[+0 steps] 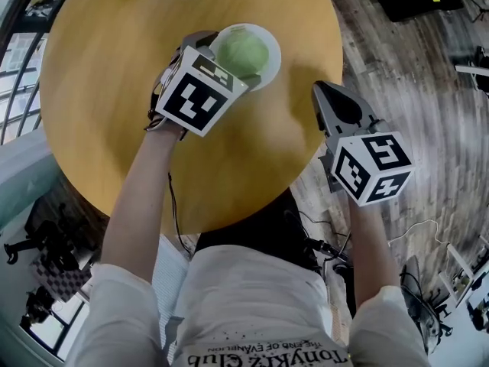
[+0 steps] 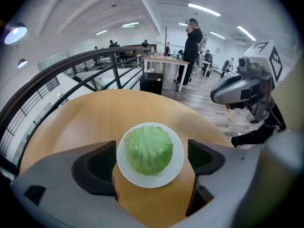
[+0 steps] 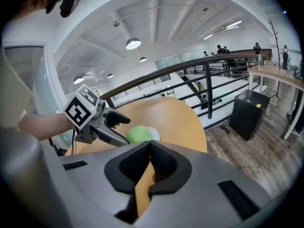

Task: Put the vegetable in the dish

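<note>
Cabbage (image 1: 243,52) on dish (image 1: 273,58), dish on table (image 1: 114,75), left hand-held gripper (image 2: 152,161) just beside dish

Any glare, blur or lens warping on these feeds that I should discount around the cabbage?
Left gripper view: cabbage and plate sharp, evenly lit, no glare; strong fisheye bends the railing. Head view: floor planks curve toward the edges. Right gripper view: ceiling lamp blown out, cabbage small but clear.

Lighting: bright, even, from ceiling lamps (image 3: 133,43); faint soft shadows on table (image 1: 107,90). Strong fisheye bending, dark corners in gripper views.
</note>
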